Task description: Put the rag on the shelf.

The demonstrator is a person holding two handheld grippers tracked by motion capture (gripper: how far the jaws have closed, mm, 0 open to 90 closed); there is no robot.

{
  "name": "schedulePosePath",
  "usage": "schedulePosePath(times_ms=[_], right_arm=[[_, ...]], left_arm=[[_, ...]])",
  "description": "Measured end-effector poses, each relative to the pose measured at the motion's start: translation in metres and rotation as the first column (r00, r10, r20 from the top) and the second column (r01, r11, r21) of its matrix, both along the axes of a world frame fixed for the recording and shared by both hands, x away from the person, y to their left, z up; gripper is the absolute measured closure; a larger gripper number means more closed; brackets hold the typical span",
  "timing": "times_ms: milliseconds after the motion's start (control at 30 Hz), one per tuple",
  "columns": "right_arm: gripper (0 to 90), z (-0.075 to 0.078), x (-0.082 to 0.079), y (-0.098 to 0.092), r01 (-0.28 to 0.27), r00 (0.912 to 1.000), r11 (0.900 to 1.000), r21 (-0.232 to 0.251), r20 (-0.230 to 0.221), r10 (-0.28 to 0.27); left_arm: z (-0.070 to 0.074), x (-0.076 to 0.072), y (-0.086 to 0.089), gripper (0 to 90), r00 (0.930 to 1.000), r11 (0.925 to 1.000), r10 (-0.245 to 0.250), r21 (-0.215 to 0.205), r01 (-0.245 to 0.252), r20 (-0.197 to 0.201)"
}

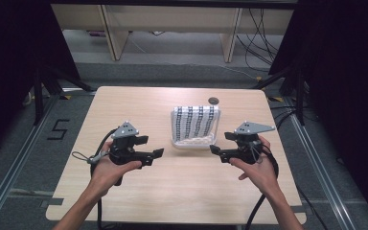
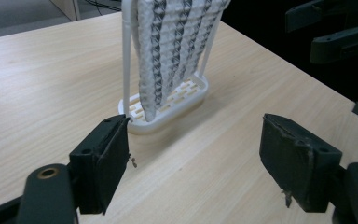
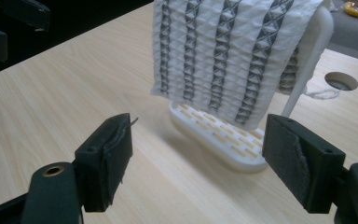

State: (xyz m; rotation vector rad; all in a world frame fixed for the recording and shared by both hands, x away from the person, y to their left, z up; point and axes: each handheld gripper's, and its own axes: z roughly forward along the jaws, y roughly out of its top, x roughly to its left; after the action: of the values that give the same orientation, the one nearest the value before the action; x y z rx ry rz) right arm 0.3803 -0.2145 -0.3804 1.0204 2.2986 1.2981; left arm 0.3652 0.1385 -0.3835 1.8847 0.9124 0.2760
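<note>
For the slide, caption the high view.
Both hand-held grippers, left and right, open beside a striped cloth draped over a white rack.

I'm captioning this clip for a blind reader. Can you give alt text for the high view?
A person holds the left gripper and right gripper, jaws open, on either side of a white rack draped with a grey-striped white cloth on a light wooden table.

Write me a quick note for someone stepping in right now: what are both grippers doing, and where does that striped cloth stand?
Left gripper: open, nothing held, left of the rack.
Right gripper: open, nothing held, right of the rack.
White cloth with grey stripes: draped over the white plastic rack, mid light wooden table.
Done: both grippers face the rack, neither touching it.
Left: probably grasping the cloth and lifting it off.
</note>
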Motion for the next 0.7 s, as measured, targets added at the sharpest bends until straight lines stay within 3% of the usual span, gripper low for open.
schedulePosePath(times_ms=[67, 100, 133, 367, 700], right_arm=[[25.4, -0.002, -0.005, 0.002, 0.009, 0.9993, 1.0, 0.017, -0.037, -0.009], [25.4, -0.003, -0.005, 0.002, -0.007, 1.0, 1.0, 0.007, -0.002, 0.007], [25.4, -0.004, -0.008, 0.003, 0.0, 0.9998, 1.0, 0.01, -0.019, 0.001], [25.7, -0.018, -0.021, 0.007, -0.042, 0.999, 0.999, 0.017, -0.016, 0.043], [25.7, -0.032, -0.035, 0.007, -0.035, 0.9984, 0.999, 0.032, -0.044, 0.036]], left_arm=[[-0.003, -0.002, 0.001, 23.3, 1.0, 1.0, -0.007, -0.006, 0.007, 0.0], [-0.004, -0.004, 0.001, 23.2, 1.0, 1.0, -0.009, 0.003, 0.009, -0.002], [-0.005, -0.005, 0.001, 22.7, 1.0, 1.0, -0.007, 0.001, 0.007, 0.005], [-0.019, -0.014, 0.003, 21.8, 0.9997, 0.9996, -0.023, 0.017, 0.023, 0.002], [-0.034, -0.025, 0.004, 21.7, 0.9995, 0.9993, -0.029, 0.023, 0.029, 0.009]])
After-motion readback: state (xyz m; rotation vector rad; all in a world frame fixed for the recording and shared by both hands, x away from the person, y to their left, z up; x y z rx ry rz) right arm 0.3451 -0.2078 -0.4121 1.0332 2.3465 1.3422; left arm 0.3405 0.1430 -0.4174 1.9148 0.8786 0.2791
